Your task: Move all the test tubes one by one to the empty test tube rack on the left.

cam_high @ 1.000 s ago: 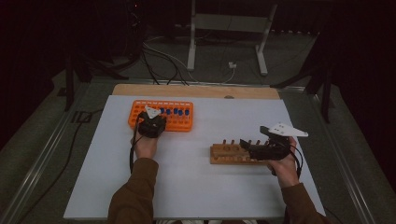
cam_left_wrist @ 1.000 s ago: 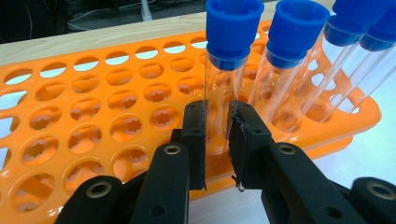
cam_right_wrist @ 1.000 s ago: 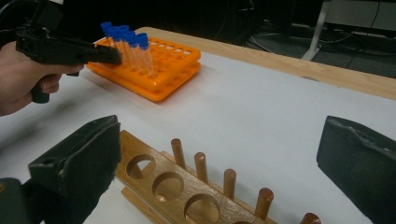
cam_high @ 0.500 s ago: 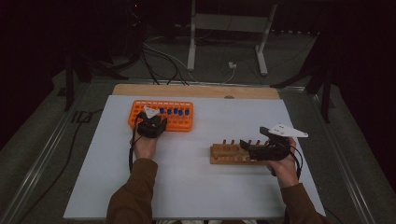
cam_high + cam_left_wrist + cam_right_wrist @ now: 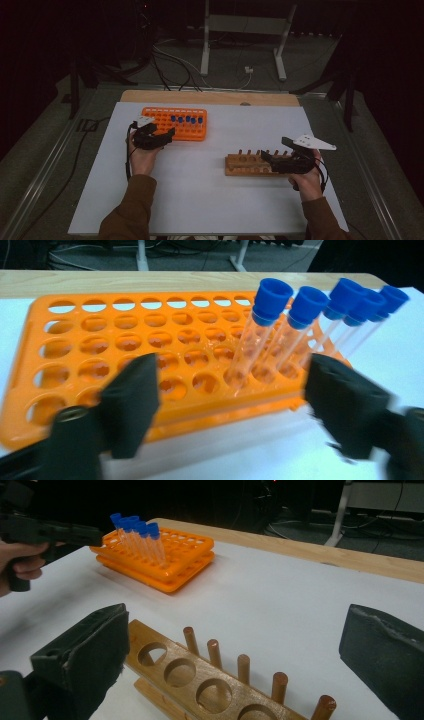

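I see the orange rack (image 5: 176, 123) sitting toward the far left of the white worktop (image 5: 215, 200), and I place everything else from it. Five clear tubes with blue caps (image 5: 271, 296) stand upright in its holes, bunched in one area toward the rack's right end in the high view; the rest of its holes are empty. My left hand-held gripper (image 5: 159, 137) is at the rack's near edge, its jaws spread wide with nothing between them. In the left gripper view the pads (image 5: 131, 400) straddle the rack's front wall just short of the nearest tubes; I cannot tell whether they touch it.

Well to the right of the rack, and nearer me, lies the wooden rack (image 5: 249, 164), with round holes along its top, all empty, and a row of short pegs (image 5: 214, 653) behind them. My right hand-held gripper (image 5: 272, 161) is at that wooden rack's right end, jaws wide apart and holding nothing.
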Demonstrator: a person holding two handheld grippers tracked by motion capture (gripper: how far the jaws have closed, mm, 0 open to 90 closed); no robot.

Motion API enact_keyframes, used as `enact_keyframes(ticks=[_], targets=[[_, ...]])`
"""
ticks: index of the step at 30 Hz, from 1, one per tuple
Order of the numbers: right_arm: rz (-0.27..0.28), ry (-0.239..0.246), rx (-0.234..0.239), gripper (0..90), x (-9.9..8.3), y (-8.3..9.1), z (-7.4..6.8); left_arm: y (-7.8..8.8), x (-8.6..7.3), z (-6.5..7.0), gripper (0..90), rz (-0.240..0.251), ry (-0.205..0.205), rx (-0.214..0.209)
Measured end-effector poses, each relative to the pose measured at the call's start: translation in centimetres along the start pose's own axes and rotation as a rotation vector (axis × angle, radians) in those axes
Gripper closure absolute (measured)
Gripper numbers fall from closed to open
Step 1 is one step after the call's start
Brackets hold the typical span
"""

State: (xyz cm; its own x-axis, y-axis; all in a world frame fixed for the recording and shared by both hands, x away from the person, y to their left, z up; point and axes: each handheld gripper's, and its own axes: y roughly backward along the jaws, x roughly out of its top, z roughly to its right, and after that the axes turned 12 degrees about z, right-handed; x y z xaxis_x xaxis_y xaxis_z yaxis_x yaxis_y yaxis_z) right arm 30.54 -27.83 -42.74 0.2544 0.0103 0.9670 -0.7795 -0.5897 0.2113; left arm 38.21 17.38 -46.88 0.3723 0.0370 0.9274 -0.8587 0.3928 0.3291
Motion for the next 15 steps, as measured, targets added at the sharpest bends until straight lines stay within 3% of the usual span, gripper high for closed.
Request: enact_keyframes(ticks=[5,11,15], targets=[[0.005,-0.002,-0.001,0.0,-0.2,0.4,0.0,2.7,0.8,0.3,1.8,0.051,-0.002,-0.049],[0.008,0.010,-0.016,0.0,-1.2,1.1,-0.1,6.2,1.1,0.9,0.7,0.143,-0.021,-0.076],[0.021,0.011,-0.026,0.0,-2.0,1.6,-0.1,7.7,0.5,1.5,0.7,0.158,-0.058,-0.082]])
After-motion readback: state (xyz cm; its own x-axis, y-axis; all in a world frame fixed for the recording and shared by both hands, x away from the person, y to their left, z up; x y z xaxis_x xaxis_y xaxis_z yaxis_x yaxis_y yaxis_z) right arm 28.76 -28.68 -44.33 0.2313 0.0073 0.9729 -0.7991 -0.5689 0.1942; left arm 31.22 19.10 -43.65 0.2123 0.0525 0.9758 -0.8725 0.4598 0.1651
